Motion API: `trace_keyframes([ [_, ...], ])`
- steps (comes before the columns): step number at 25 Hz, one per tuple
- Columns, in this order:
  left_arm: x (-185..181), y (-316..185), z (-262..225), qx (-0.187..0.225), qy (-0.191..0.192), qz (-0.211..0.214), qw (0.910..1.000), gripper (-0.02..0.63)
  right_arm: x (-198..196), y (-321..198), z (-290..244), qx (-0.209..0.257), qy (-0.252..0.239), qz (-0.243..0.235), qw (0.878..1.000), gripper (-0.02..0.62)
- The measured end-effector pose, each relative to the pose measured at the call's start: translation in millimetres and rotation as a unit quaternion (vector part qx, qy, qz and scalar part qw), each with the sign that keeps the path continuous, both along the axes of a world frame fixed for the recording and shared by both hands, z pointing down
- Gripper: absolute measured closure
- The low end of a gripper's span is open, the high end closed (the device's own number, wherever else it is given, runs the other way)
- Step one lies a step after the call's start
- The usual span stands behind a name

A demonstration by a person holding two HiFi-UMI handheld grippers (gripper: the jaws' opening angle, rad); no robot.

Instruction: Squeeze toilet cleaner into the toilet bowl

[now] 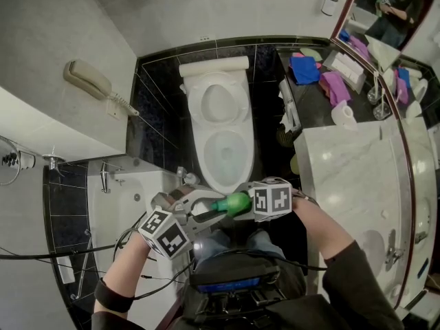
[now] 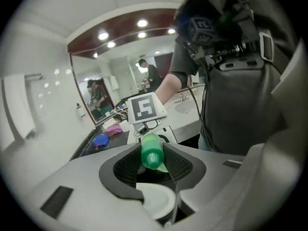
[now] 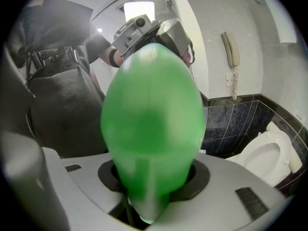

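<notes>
Your right gripper point(image 1: 242, 198) has its fingers clenched on the green cleaner bottle point(image 3: 153, 129) and holds it roughly level, near the front rim of the open toilet bowl point(image 1: 204, 158). Your left gripper point(image 1: 208, 210) has its fingers grasping the bottle's cap point(image 2: 153, 157).

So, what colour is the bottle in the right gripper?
The bottle is green, clearest in the right gripper view.
</notes>
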State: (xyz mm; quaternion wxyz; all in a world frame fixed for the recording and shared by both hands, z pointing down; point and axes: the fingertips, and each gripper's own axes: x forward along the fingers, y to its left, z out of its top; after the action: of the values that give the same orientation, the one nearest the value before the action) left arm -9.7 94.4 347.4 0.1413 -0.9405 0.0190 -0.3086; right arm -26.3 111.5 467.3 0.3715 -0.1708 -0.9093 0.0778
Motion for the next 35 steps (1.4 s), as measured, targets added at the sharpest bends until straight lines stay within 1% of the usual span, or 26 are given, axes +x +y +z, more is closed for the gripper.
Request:
trace_keyframes([
  [2,1,1,-1,0.041,-0.006,0.014,0.9990,0.477,0,1,-2,-0.005,-0.004,0.003,1.000,0.410],
  [5,3,2,1,0.054,0.000,0.007,0.9985,0.470,1,1,-3,-0.004,-0.004,0.005,1.000,0.410],
  [6,4,4,2,0.046,0.006,0.001,0.9989,0.396,0,1,-4,-0.004,-0.005,0.006,1.000,0.410],
  [7,5,5,3,0.032,0.016,-0.005,0.9994,0.296,0,0,-4,-0.003,-0.006,0.008,1.000,0.410],
  [9,8,4,-4,-0.024,0.054,-0.034,0.9976,0.174,1,0,-4,0.001,-0.004,0.009,1.000,0.410],
  [11,5,-3,-12,-0.096,0.098,-0.077,0.9875,0.159,3,0,-2,0.005,0.001,0.007,1.000,0.410],
  [12,1,-7,-11,-0.134,0.117,-0.098,0.9792,0.152,4,0,-1,0.007,0.003,0.006,1.000,0.410],
  [13,-4,-12,-9,-0.174,0.135,-0.120,0.9680,0.152,5,0,0,0.009,0.005,0.005,1.000,0.410],
  [14,-9,-16,-5,-0.220,0.154,-0.144,0.9525,0.153,5,0,0,0.010,0.007,0.004,1.000,0.410],
  [15,-13,-20,-2,-0.272,0.174,-0.170,0.9310,0.153,5,-1,0,0.012,0.008,0.004,1.000,0.410],
  [16,-16,-23,0,-0.330,0.194,-0.196,0.9029,0.170,5,-2,0,0.014,0.007,0.005,1.000,0.410],
  [17,-19,-27,1,-0.387,0.214,-0.219,0.8698,0.202,4,-3,-1,0.015,0.007,0.005,1.000,0.410],
  [18,-22,-30,1,-0.438,0.230,-0.236,0.8366,0.211,4,-4,-1,0.016,0.005,0.005,1.000,0.410],
  [19,-23,-32,0,-0.476,0.242,-0.246,0.8091,0.224,3,-6,-3,0.017,0.004,0.005,1.000,0.408],
  [20,-24,-33,-1,-0.499,0.249,-0.250,0.7914,0.224,2,-7,-4,0.017,0.003,0.005,1.000,0.410],
  [21,-24,-33,-1,-0.510,0.250,-0.251,0.7835,0.236,2,-8,-5,0.017,0.002,0.005,1.000,0.410],
  [22,-24,-32,0,-0.514,0.248,-0.250,0.7822,0.284,1,-8,-5,0.017,0.001,0.006,1.000,0.410],
  [24,-22,-31,1,-0.515,0.241,-0.249,0.7837,0.299,1,-10,-6,0.016,0.001,0.007,1.000,0.410],
  [25,-21,-32,1,-0.515,0.238,-0.251,0.7841,0.325,0,-10,-6,0.016,0.001,0.007,1.000,0.410],
  [26,-20,-32,1,-0.514,0.238,-0.252,0.7846,0.326,0,-11,-6,0.016,0.002,0.007,1.000,0.410],
  [28,-19,-34,1,-0.507,0.239,-0.254,0.7881,0.395,-1,-12,-5,0.016,0.003,0.008,1.000,0.410],
  [29,-18,-35,0,-0.501,0.239,-0.254,0.7923,0.442,-1,-13,-5,0.016,0.004,0.010,1.000,0.410],
  [30,-18,-35,0,-0.492,0.236,-0.252,0.7987,0.486,-1,-13,-5,0.014,0.005,0.011,1.000,0.408],
  [32,-15,-34,1,-0.468,0.222,-0.244,0.8195,0.489,1,-14,-4,0.013,0.008,0.010,1.000,0.410],
  [33,-15,-33,2,-0.453,0.211,-0.237,0.8332,0.489,2,-13,-4,0.012,0.009,0.008,1.000,0.410],
  [35,-14,-29,5,-0.411,0.183,-0.215,0.8670,0.489,3,-11,-3,0.007,0.010,0.004,1.000,0.410],
])
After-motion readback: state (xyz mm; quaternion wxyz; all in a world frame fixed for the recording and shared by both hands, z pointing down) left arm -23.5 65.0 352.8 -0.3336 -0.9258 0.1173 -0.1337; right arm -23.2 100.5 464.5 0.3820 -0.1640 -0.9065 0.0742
